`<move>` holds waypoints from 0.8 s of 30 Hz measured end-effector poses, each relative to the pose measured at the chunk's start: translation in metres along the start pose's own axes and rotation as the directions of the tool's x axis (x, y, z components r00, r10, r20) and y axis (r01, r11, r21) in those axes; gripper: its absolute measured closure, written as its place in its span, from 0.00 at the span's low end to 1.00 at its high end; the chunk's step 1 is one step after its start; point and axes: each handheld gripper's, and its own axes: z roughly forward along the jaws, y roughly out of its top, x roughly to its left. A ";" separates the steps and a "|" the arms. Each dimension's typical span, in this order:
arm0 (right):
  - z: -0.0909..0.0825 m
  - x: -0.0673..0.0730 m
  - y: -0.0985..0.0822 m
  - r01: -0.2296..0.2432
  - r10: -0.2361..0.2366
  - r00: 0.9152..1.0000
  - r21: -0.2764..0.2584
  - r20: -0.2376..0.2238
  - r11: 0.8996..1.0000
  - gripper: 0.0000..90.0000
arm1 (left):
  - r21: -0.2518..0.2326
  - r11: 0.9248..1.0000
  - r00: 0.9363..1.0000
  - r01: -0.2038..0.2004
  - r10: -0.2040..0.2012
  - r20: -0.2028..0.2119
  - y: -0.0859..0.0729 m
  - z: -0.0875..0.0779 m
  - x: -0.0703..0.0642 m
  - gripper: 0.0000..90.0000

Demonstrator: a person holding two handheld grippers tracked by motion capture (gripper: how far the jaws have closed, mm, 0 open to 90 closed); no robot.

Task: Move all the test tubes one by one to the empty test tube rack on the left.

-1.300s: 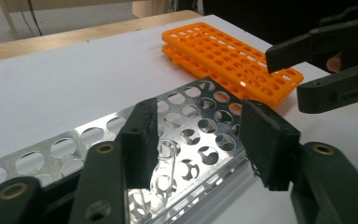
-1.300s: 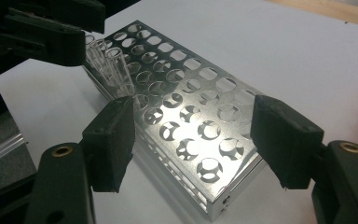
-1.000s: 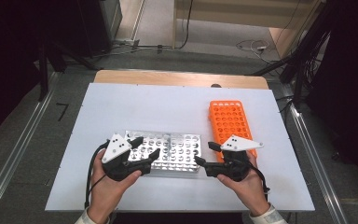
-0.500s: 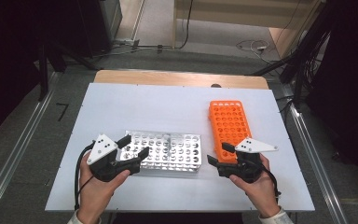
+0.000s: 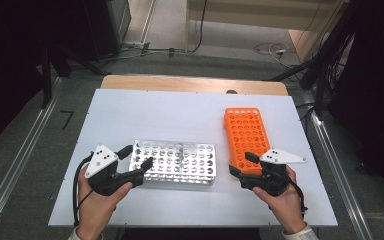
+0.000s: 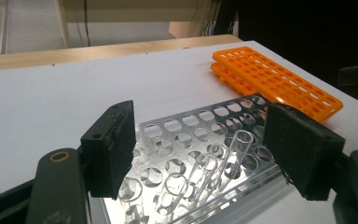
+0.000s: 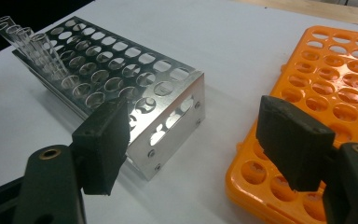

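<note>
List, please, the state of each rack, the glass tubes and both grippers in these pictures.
Metal rack: upright on the table, mostly unfilled.
Glass tubes: standing in the metal rack, at its end by the left gripper.
Orange rack: flat on the table, holes unfilled.
Left gripper: open, holding nothing.
Right gripper: open, holding nothing.

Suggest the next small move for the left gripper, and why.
Probably ease the left gripper forward and close on one glass test tube. Its fingers stand open, the tubes in the metal rack sit between them, and the orange rack looks empty.
</note>
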 end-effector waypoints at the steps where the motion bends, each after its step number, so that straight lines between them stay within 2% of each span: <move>1: -0.001 -0.001 0.000 -0.005 0.005 1.000 0.001 0.004 1.000 0.27 | 0.000 1.000 1.000 0.001 -0.001 -0.001 0.000 -0.001 0.001 0.29; 11: -0.010 -0.010 -0.005 -0.027 0.027 0.999 -0.008 0.031 1.000 0.26 | -0.004 1.000 0.999 0.026 -0.026 -0.041 -0.006 -0.009 0.014 0.28; 20: -0.019 -0.021 -0.012 -0.050 0.051 0.996 -0.016 0.067 0.999 0.25 | -0.001 0.999 0.995 0.052 -0.052 -0.085 -0.014 -0.018 0.028 0.28; 24: -0.025 -0.025 -0.016 -0.060 0.061 0.995 -0.021 0.083 0.998 0.24 | 0.001 0.999 0.993 0.044 -0.044 -0.114 -0.019 -0.021 0.031 0.28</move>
